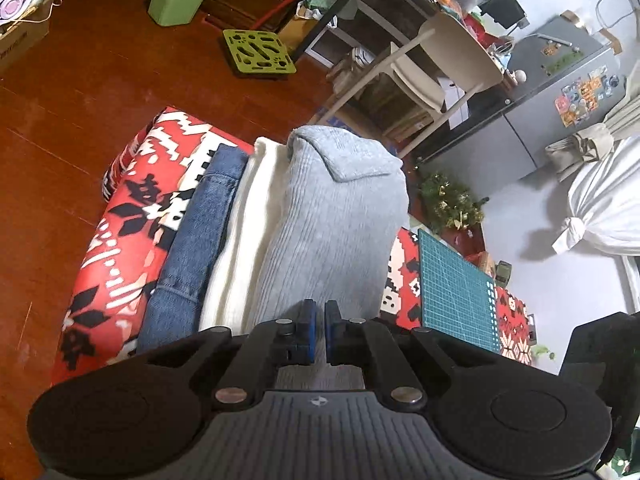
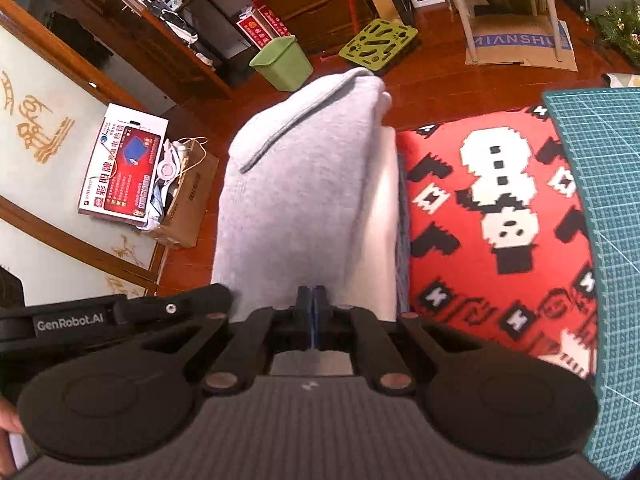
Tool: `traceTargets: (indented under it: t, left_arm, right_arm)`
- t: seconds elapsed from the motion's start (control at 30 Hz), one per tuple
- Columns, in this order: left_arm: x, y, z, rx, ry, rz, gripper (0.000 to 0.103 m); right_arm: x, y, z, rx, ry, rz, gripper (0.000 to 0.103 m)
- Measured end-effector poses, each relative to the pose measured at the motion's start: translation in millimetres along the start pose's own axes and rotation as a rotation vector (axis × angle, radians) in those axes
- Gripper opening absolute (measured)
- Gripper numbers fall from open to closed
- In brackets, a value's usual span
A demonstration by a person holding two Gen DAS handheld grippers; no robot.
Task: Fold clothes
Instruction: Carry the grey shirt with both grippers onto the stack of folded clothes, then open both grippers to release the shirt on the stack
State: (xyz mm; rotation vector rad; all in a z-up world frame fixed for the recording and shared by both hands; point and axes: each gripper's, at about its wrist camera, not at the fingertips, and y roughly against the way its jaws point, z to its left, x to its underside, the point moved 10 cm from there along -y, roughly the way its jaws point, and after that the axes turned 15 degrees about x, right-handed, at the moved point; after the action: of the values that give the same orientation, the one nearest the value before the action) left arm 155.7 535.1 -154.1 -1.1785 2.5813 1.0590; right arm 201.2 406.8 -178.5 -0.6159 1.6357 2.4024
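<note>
Left tongs (image 1: 320,322) show a narrow gap between blue pads, with the grey sweater (image 1: 332,216) between or just past them at 12 o'clock; whether they pinch it I cannot tell. Right tongs (image 2: 313,308) are pressed together on the same sweater (image 2: 296,184). Only the left view shows jeans (image 1: 192,248) at 10 o'clock under a white garment (image 1: 244,240); only the right shows a box (image 2: 120,168) at 9.
</note>
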Motion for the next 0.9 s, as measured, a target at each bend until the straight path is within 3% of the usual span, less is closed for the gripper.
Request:
traceTargets:
  t: [0.1, 0.27, 0.43, 0.5, 0.57, 0.73, 0.9]
  left_arm:
    - [5.6, 5.8, -9.2, 0.026, 0.0, -0.002, 0.008]
    - [18.6, -0.8, -2.0, -0.026, -0.043, 0.04, 0.008]
    - [38.6, 6.0, 10.4, -0.063, -0.063, 0.057, 0.008]
    - [46.2, 12.1, 10.0, -0.066, -0.074, 0.042, 0.008]
    - [52.5, 18.4, 7.1, -0.067, -0.091, 0.019, 0.009]
    - [74.9, 29.0, -3.0, -0.077, -0.148, -0.066, 0.017]
    - [103.8, 35.9, -9.4, -0.137, -0.235, -0.13, 0.033]
  right_arm:
    - [3.9, 9.6, 5.3, -0.019, 0.019, -0.014, 0.002]
    - [15.6, 11.9, 31.1, -0.048, 0.076, 0.0, 0.003]
    - [34.8, 8.4, 14.7, -0.026, 0.085, 0.016, 0.002]
    - [39.7, 14.6, 5.1, -0.024, 0.09, 0.002, 0.003]
    - [44.5, 23.3, -2.6, -0.019, 0.112, -0.026, 0.009]
    - [59.1, 42.6, -16.6, -0.033, 0.161, -0.093, 0.009]
    - [81.6, 53.3, -25.8, -0.002, 0.257, -0.168, 0.013]
